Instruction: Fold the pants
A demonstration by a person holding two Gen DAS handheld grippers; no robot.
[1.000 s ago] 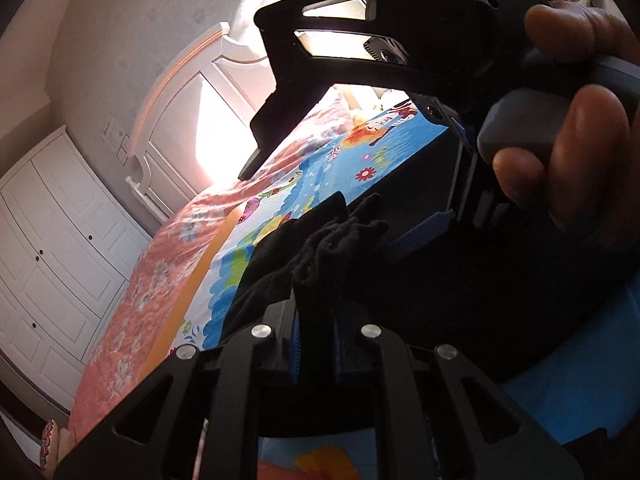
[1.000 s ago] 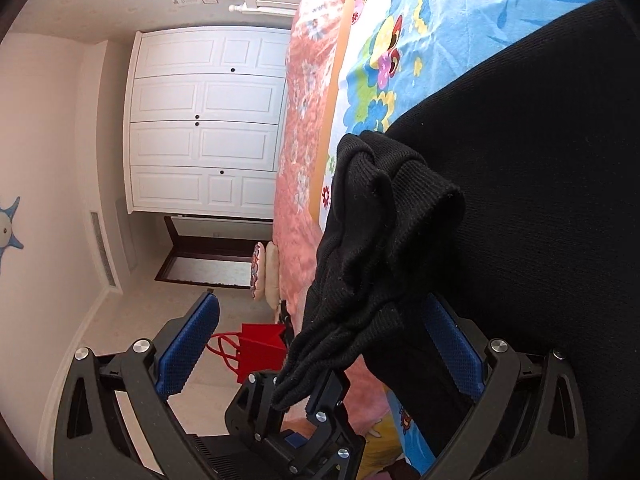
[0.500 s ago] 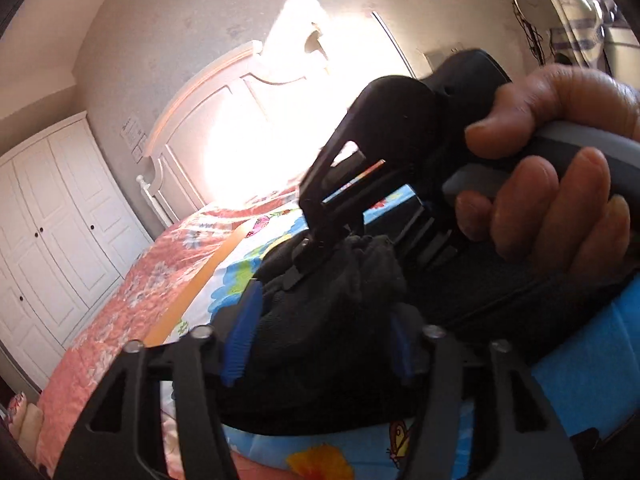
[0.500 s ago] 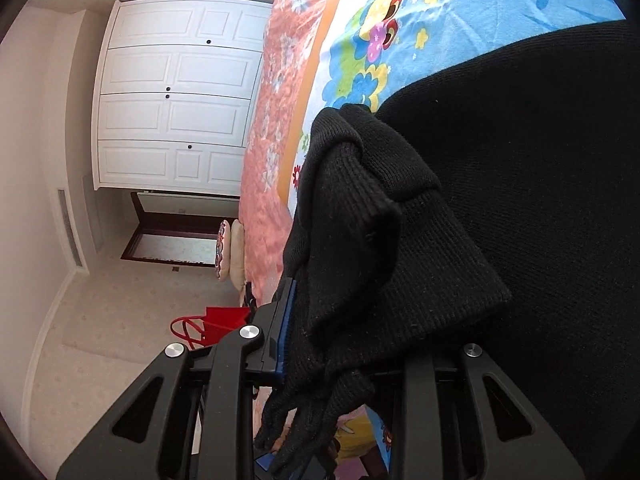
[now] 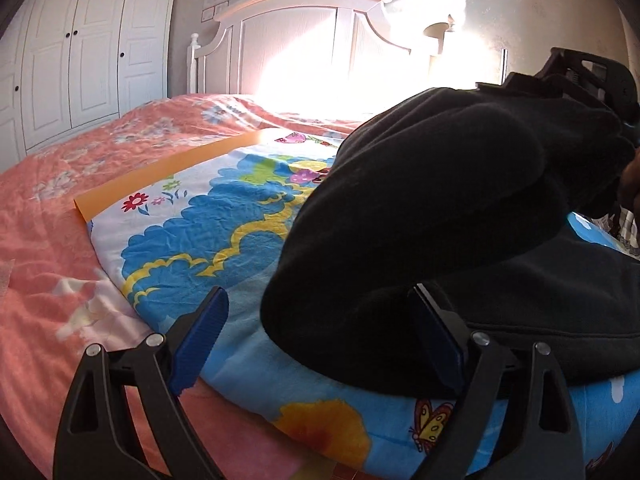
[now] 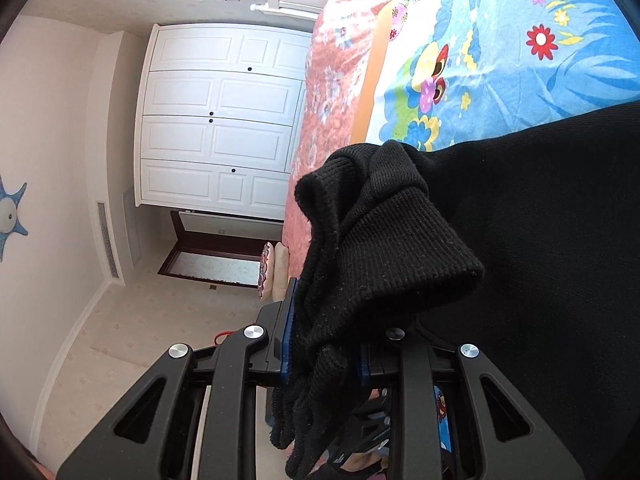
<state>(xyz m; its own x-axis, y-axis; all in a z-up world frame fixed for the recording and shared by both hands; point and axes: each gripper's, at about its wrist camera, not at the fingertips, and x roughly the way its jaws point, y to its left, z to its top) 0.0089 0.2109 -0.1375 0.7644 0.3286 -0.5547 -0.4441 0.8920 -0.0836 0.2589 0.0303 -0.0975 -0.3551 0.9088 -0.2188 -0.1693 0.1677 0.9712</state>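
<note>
Black pants (image 5: 440, 208) lie bunched on a colourful cartoon sheet (image 5: 208, 220) on the bed. My left gripper (image 5: 320, 332) is open, its blue-padded fingers (image 5: 200, 332) standing on either side of the near edge of the pants, low over the sheet. My right gripper (image 6: 324, 344) is shut on the ribbed cuffs of the pants (image 6: 380, 240) and holds them lifted over the rest of the cloth. That gripper also shows in the left wrist view (image 5: 584, 76) at the far right, above the raised fold.
A pink floral bedspread (image 5: 52, 208) lies under the sheet. A white headboard (image 5: 304, 40) and white wardrobe doors (image 5: 80, 52) stand behind. In the right wrist view, the floor (image 6: 140, 320), a doorway and a red bag lie beside the bed.
My left gripper let go of the pants, opened and dropped back low to the sheet. My right gripper closed on the cuffs and carries them across over the pants.
</note>
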